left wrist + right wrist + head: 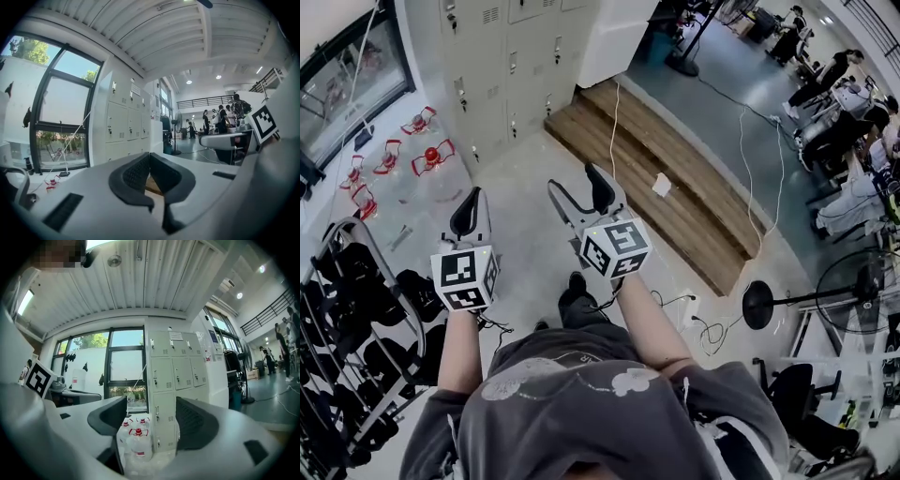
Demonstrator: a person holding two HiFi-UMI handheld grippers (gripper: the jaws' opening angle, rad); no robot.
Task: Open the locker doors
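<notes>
A bank of pale grey lockers [508, 67] stands ahead at the top of the head view, every door closed, each with a small handle. My left gripper [472, 214] points toward it, its jaws closed together on nothing. To its right my right gripper [578, 188] is held slightly further forward, its jaws spread apart and empty. In the right gripper view the lockers [174, 376] show between the open gripper [152, 420] pads, some way off. The left gripper view has the lockers [124, 126] at the left, beyond the shut gripper [149, 157].
Clear water jugs with red caps [422, 155] stand on the floor left of the lockers, below a window [347, 75]. A wooden step [675, 178] runs to the right. A dark rack [356, 328] is at my left. A fan [858, 281], cables and seated people [844, 112] are at the right.
</notes>
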